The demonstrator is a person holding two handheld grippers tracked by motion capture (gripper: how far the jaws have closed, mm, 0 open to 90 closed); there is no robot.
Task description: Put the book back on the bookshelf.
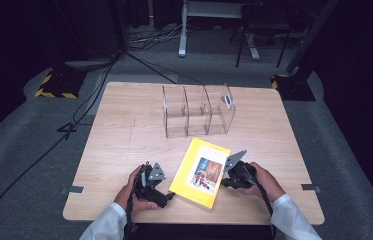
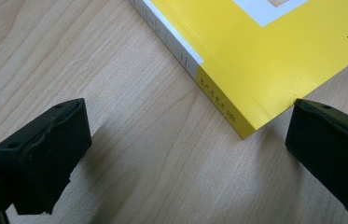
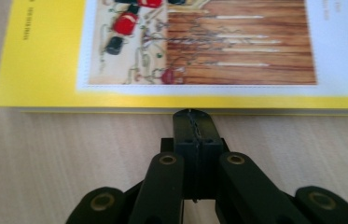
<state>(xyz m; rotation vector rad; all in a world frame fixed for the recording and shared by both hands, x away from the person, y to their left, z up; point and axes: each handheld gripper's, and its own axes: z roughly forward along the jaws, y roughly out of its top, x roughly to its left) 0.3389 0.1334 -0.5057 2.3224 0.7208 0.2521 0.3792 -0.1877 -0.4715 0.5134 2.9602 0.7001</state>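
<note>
Pressing shut right tongs [image 3: 194, 122] against the yellow book's [image 1: 200, 171] edge, left tongs [image 2: 185, 149] gaped wide at its corner; book lay flat on desk [image 1: 124, 130], clear organizer [image 1: 199, 111] unfilled, lift pending.

Bright, even light on the table [image 1: 124, 115], dark surroundings; close-up views slightly soft.
</note>
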